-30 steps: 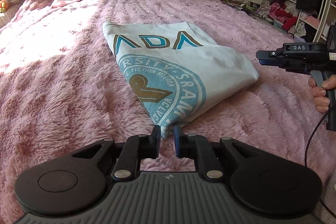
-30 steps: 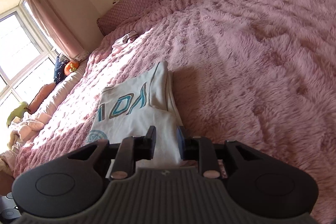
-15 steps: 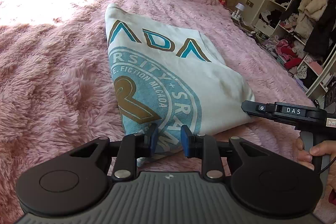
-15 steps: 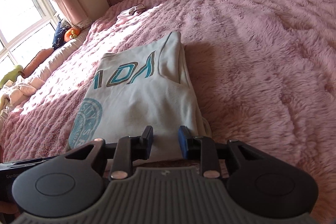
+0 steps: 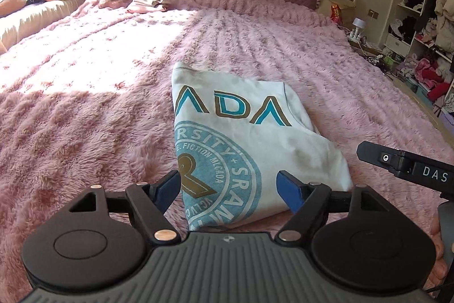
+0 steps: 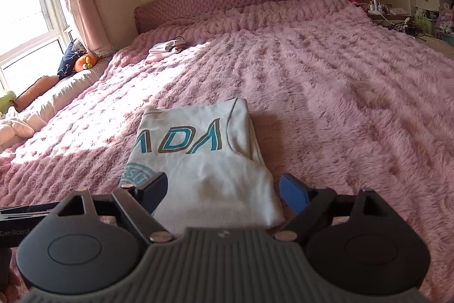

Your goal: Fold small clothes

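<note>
Trouble could come from the plush pink bedspread (image 5: 85, 110): its pile may drag a layer and skew the folded white T-shirt (image 5: 255, 149), which lies toward the bed's foot edge, if a finger catches its hem. The left gripper (image 5: 229, 186) and the right gripper (image 6: 224, 189) are both opening wide, pads clear of the cloth, holding nothing.
</note>
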Available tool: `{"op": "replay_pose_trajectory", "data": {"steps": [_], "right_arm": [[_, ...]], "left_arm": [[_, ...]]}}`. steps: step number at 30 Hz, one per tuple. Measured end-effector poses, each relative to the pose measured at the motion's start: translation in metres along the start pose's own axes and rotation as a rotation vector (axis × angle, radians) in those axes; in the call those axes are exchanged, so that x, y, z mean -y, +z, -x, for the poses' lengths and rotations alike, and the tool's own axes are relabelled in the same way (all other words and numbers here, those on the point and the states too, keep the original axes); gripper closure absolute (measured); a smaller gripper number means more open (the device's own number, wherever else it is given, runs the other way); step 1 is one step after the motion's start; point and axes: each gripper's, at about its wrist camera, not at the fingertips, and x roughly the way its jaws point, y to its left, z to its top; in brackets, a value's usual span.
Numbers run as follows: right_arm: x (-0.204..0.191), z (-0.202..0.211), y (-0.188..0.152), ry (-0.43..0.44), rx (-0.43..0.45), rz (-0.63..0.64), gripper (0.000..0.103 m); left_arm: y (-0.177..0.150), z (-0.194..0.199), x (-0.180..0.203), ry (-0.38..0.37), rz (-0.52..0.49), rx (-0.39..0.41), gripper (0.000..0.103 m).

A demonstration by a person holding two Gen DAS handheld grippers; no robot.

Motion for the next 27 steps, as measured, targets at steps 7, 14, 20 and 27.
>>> {"op": "replay_pose_trajectory", "data": {"steps": [7, 14, 20, 27], "right_arm": [[-0.052, 0.062, -0.012, -0.183, 0.018, 0.12, 0.021], [-0.07, 0.087, -0.025, -0.276, -0.051, 0.136, 0.021], [-0.079, 0.09, -0.028, -0.281, -0.1, 0.136, 0.021], [-0.083, 0.086, -0.031, -0.268, -0.137, 0.13, 0.021]], "left_arm": [[-0.005, 0.035, 0.019, 0.05, 0.014, -0.015, 0.013], [-0.019, 0.053, 0.016, 0.109, 0.07, -0.061, 0.012], [-0.026, 0.061, 0.013, 0.144, 0.094, -0.09, 0.013], [-0.03, 0.06, 0.008, 0.15, 0.102, -0.116, 0.014]]}}
